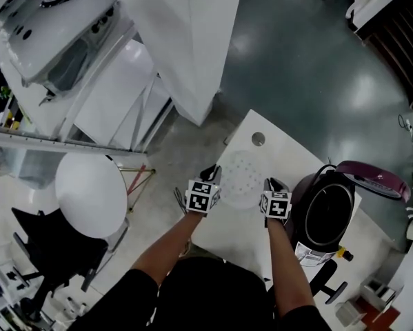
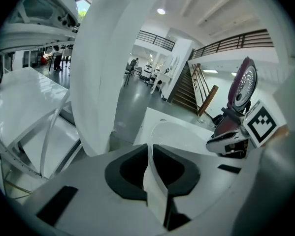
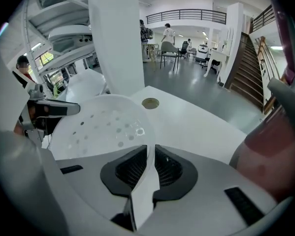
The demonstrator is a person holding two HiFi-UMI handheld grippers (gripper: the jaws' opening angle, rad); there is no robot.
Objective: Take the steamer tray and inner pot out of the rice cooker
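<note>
- Steamer tray (image 1: 240,178), white and dotted with small holes, hangs just above the white table (image 1: 296,154), beside the rice cooker (image 1: 304,198).
- It is carried between the two tongs. The left gripper (image 1: 212,178) is clamped on its thin rim at one side, and the right gripper (image 1: 269,185) is clamped on the rim at the opposite side.
- Each gripper view shows a sliver of white rim pinched between the dark pads.
- It looks like thin, light plastic with little weight. It is smooth, though, and I'd expect it to flex or slip if held by one edge only.
- A hold on opposite rims that keeps it level seems the sound way.
- The lid (image 1: 375,179) of the cooker stands open.
- The dark inner pot (image 1: 328,216) appears to sit inside, not yet taken out. I'd guess it is heavier and stiffer, and best taken by its rim.
</note>
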